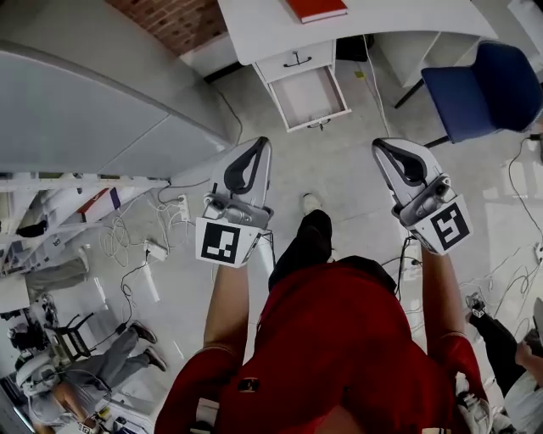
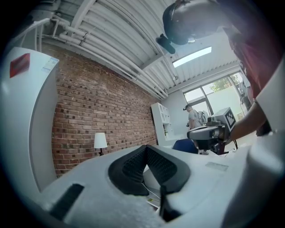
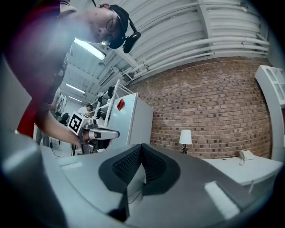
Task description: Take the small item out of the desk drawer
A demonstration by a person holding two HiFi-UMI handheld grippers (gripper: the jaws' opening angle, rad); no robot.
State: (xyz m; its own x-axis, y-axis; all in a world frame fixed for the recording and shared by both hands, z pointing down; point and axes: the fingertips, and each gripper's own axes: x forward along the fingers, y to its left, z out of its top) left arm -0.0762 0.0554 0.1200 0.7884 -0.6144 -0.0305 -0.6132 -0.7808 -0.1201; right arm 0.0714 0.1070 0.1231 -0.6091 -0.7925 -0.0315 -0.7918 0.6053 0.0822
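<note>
A white desk [image 1: 254, 25] stands at the top of the head view, with one drawer [image 1: 310, 95] pulled out toward me. Its inside looks pale and I can make out no small item in it. My left gripper [image 1: 263, 142] and right gripper [image 1: 377, 146] are held level side by side, well short of the drawer and pointing toward it. In the left gripper view the left gripper [image 2: 146, 148] is shut, its pads meeting at the tip with nothing between them. The right gripper [image 3: 141, 146] is likewise shut and empty in its own view.
A red book [image 1: 316, 8] lies on the desk top. A blue chair [image 1: 492, 85] stands to the right of the desk. A large white cabinet [image 1: 93, 110] fills the left. Cables [image 1: 127, 246] trail over the floor, and other people stand at the lower left.
</note>
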